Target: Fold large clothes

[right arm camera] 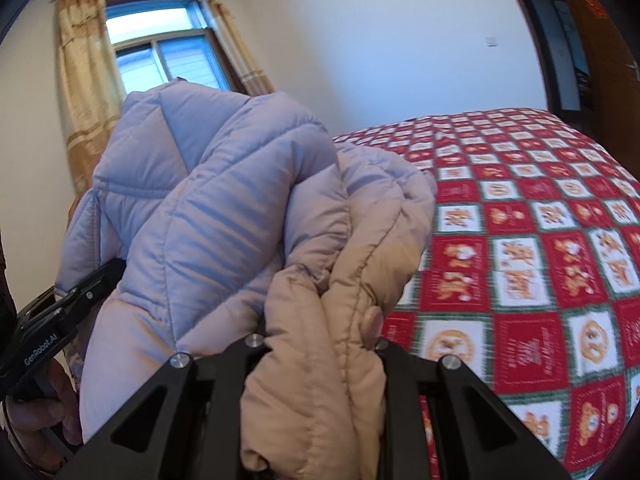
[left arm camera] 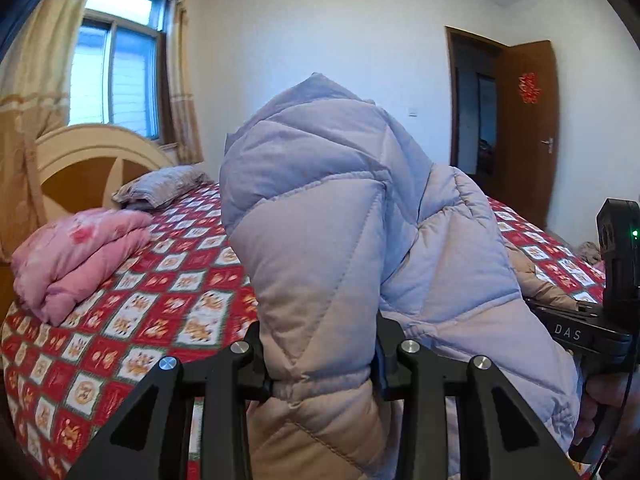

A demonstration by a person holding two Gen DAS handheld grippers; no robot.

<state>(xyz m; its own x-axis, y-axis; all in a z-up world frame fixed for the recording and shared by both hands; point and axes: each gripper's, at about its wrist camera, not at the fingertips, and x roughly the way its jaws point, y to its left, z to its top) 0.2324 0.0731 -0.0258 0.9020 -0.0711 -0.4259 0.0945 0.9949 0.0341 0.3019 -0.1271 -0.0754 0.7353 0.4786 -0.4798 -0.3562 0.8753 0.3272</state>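
A puffy quilted jacket (left arm camera: 340, 200), lavender outside and beige along its edges, hangs bunched above the bed. My left gripper (left arm camera: 320, 364) is shut on a thick fold of it, the padding squeezed between both fingers. In the right wrist view my right gripper (right arm camera: 320, 344) is shut on a beige edge of the same jacket (right arm camera: 208, 200), next to a round snap button. Each gripper shows in the other's view: the right gripper (left arm camera: 580, 320) at the jacket's right side, the left gripper (right arm camera: 80, 292) at its left side, both with their tips buried in fabric.
Below the jacket lies a bed with a red and white checked cover (left arm camera: 160, 300) (right arm camera: 520, 240). A folded pink quilt (left arm camera: 76, 256) and a pillow (left arm camera: 160, 188) lie by the headboard (left arm camera: 80, 160). A brown door (left arm camera: 528, 128) stands open at the back right.
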